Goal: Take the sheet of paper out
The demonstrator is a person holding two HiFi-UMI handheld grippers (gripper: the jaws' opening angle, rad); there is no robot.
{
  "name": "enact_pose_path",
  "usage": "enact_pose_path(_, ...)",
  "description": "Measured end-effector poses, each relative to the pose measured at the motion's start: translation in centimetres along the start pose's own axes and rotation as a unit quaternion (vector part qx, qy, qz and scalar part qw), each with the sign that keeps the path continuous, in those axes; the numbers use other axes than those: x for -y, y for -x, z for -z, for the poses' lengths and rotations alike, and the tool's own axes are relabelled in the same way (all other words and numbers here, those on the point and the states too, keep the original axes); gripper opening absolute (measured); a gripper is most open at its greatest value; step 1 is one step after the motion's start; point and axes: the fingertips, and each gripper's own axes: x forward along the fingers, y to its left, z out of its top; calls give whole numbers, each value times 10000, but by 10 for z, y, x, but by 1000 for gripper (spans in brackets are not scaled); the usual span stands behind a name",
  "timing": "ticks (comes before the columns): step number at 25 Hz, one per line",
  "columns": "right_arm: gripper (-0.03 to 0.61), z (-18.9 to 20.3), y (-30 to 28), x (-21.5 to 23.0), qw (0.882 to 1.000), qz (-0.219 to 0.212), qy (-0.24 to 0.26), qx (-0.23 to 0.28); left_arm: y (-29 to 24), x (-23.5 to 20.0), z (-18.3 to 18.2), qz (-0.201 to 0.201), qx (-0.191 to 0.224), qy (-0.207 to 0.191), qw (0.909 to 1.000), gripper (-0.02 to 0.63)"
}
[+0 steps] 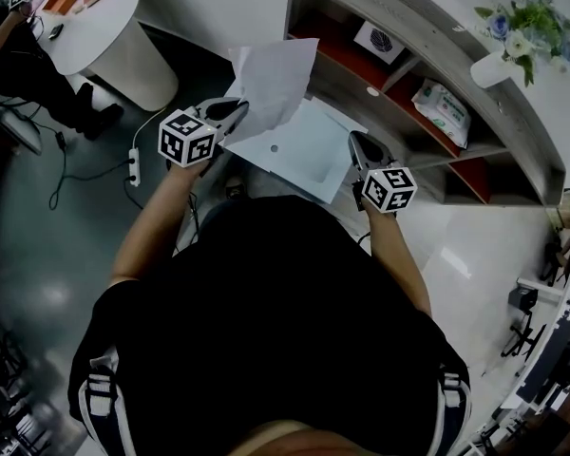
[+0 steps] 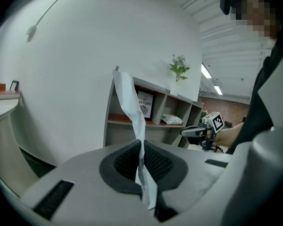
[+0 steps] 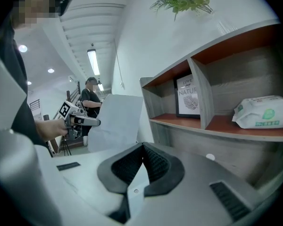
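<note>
My left fingers (image 2: 125, 161) were clenched on the sheet of paper (image 1: 275, 76), which stood up just above the folder (image 1: 299, 155). Right fingers (image 3: 155, 166) pinched the folder's near edge, so the pulling looked like lefty's job.

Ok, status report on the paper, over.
Left gripper shut on the sheet of paper, held up over the folder. Right gripper shut on folder edge. Nothing in the way.

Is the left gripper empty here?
No, the left gripper's jaws are shut on the crumpled sheet, which sticks up between them.
</note>
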Motion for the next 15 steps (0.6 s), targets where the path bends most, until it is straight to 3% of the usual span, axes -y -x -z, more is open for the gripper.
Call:
enact_pose_path(2,14,2,-2,0,10000,11,13,-31,1,-2,-2,-78,-18,-156,9998,26)
enact_pose_path(15,14,21,2,10,9996,158,-86,-200,5,4,-15,54,205,-200,9996,26)
